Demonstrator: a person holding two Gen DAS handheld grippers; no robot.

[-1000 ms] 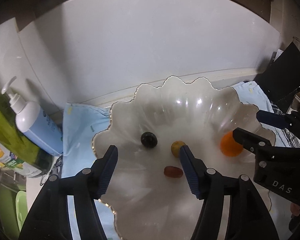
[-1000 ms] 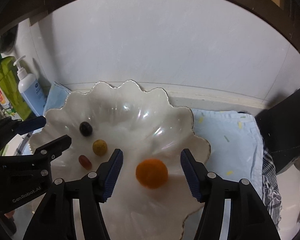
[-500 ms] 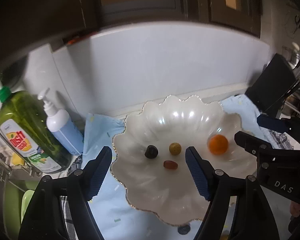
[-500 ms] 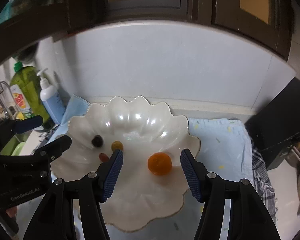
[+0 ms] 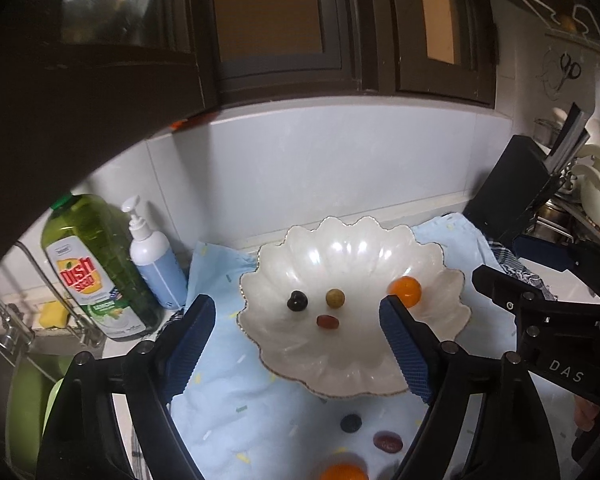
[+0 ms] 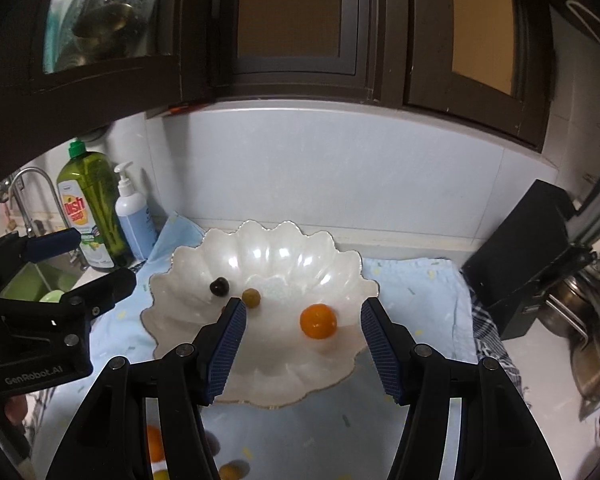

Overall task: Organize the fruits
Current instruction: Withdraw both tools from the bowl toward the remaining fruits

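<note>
While four fruits already lie in the scalloped white bowl (image 5: pixel 440 312), the coming move is judged to turn on the loose fruits left on the blue cloth (image 5: pixel 220 400), which sit at the bottom edge of both frames, i.e. below and behind the fingertips, not ahead of them.

In the left wrist view a dark berry (image 5: pixel 351 423), a red oval fruit (image 5: pixel 387 441) and a loose orange (image 5: pixel 343 472) are seen low centre, between the bowl's near rim and the lens. They lie nearer the right-hand finger of the left gripper (image 5: pixel 296 340). The red one's long axis runs roughly left-right across the frame. In the right wrist view the loose pieces are glimpsed only at the lower left, partly hidden behind the right gripper (image 6: pixel 302 340) (an orange blur and a yellowish round one; the rest can't be told). The left gripper is thus judged the nearer, though either would need to be drawn back and tipped down.

Jaws: the left pair has just been opening and is spread wide, nothing between the pads. The right pair is held approx. half spread, also empty; the orange in the bowl (image 6: pixel 318 321) is merely framed by it, well ahead.

Writing that can be read: "Dish Soap" on the green bottle (image 5: pixel 92 264), w/ "LEMON" lower down; "DAS" on the right gripper's body at the right edge of the left view; "GenRobot.AI" on the left gripper's body, lower left of the right view. The pump bottle (image 5: pixel 156 264) label can't be read.
</note>
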